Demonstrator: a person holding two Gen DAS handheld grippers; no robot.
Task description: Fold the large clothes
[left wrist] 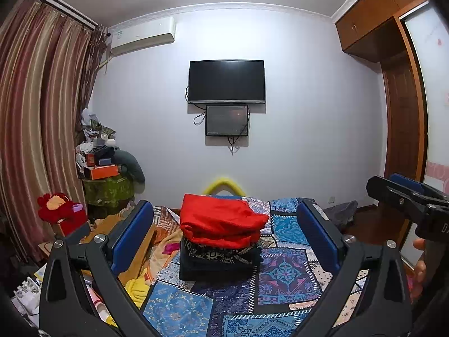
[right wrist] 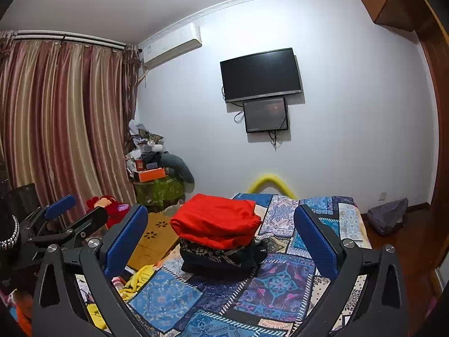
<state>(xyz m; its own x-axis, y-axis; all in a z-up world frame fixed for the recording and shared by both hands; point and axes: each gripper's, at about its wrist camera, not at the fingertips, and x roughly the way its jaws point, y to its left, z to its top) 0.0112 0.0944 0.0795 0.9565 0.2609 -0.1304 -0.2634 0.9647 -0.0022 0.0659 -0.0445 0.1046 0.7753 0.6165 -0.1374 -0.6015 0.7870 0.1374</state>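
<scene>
A folded red garment (left wrist: 221,219) lies on top of a stack of dark folded clothes (left wrist: 219,261) in the middle of the patchwork bedspread (left wrist: 286,275). The stack also shows in the right wrist view, red garment (right wrist: 216,219) over dark clothes (right wrist: 221,258). My left gripper (left wrist: 224,238) is open and empty, held back from the stack. My right gripper (right wrist: 221,238) is open and empty too, also short of the stack. The right gripper shows at the right edge of the left wrist view (left wrist: 407,196); the left gripper shows at the left of the right wrist view (right wrist: 64,216).
A wall TV (left wrist: 226,81) and a small screen (left wrist: 226,120) hang ahead. Curtains (left wrist: 36,129) hang left, with a cluttered pile (left wrist: 106,168) and red plush toy (left wrist: 59,207). Yellow cloth (left wrist: 137,283) lies at the bed's left edge. A wardrobe (left wrist: 404,118) stands right.
</scene>
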